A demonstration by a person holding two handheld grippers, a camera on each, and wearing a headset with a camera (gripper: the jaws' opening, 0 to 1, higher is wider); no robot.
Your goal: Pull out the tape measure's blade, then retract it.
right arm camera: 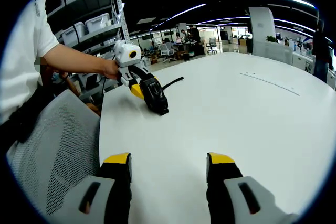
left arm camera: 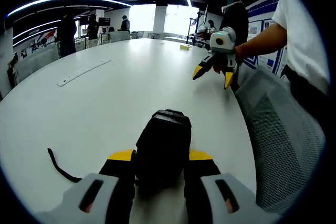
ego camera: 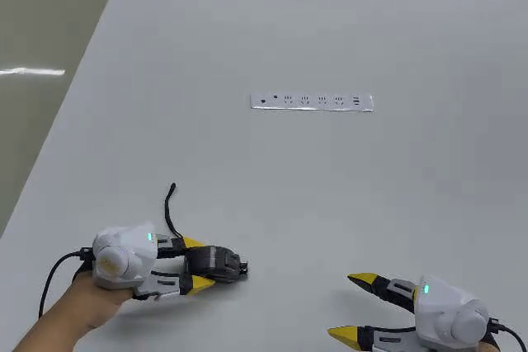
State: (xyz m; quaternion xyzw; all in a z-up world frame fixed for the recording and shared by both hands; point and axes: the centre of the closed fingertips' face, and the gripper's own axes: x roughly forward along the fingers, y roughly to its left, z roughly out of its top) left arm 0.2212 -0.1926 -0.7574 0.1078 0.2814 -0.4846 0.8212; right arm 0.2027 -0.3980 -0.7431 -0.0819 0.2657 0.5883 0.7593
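A black tape measure (ego camera: 216, 263) lies on the white table (ego camera: 313, 179) near the front left, its black wrist strap (ego camera: 171, 208) trailing behind. My left gripper (ego camera: 198, 263) is shut on the tape measure (left arm camera: 164, 145), its yellow-tipped jaws on either side of the case. No blade is pulled out. My right gripper (ego camera: 356, 306) stands open at the front right, a hand's length from the tape measure, with nothing between its jaws. In the right gripper view the tape measure (right arm camera: 155, 96) sits ahead to the left, held by the left gripper (right arm camera: 144, 92). The right gripper (left arm camera: 214, 73) hangs ahead in the left gripper view.
A white power strip (ego camera: 312, 102) lies flat in the middle of the table. The table's left edge (ego camera: 62, 125) runs diagonally beside the floor. A mesh chair (right arm camera: 47, 140) stands at the table's near side.
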